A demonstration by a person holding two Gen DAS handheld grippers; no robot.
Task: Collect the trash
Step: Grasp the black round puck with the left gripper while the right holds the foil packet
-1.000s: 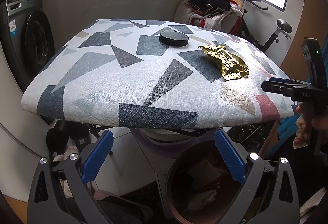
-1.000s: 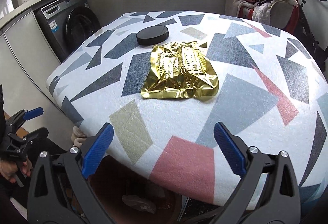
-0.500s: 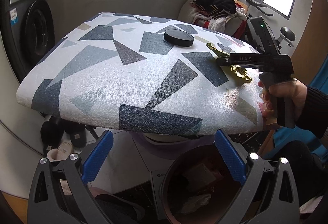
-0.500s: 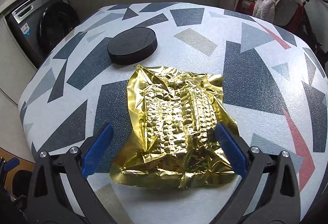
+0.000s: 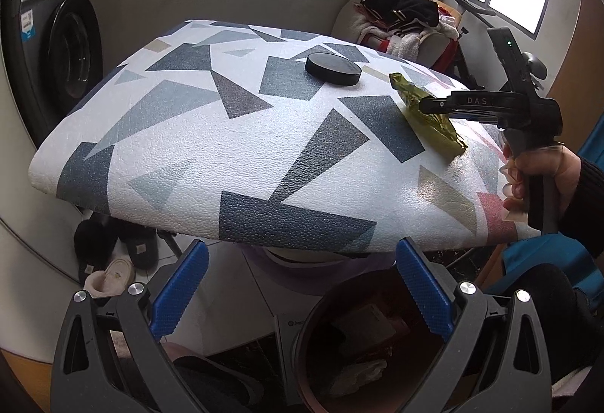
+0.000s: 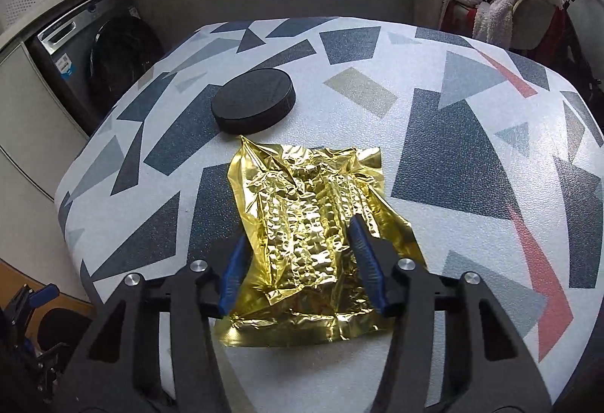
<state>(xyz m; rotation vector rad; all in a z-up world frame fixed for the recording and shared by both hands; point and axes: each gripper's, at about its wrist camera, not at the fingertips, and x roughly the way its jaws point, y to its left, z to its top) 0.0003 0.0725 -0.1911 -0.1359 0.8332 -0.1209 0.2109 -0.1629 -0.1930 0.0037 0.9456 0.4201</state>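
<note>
On the patterned table [image 6: 472, 262], left to right: a black round lid [image 6: 253, 105], then the gold foil wrapper [image 6: 309, 235] just beside it, lying flat, not yet lifted. Right gripper [image 6: 300, 262] straddles the wrapper's near half, jaws closing, blue pads at both sides of the foil; a firm pinch is not yet evident. Left gripper [image 5: 302, 294] hangs spread wide and empty below the table edge. Under it a brown bin [image 5: 313, 330] already holds crumpled paper scraps. Judged: pickup under way, drop into bin remaining.
</note>
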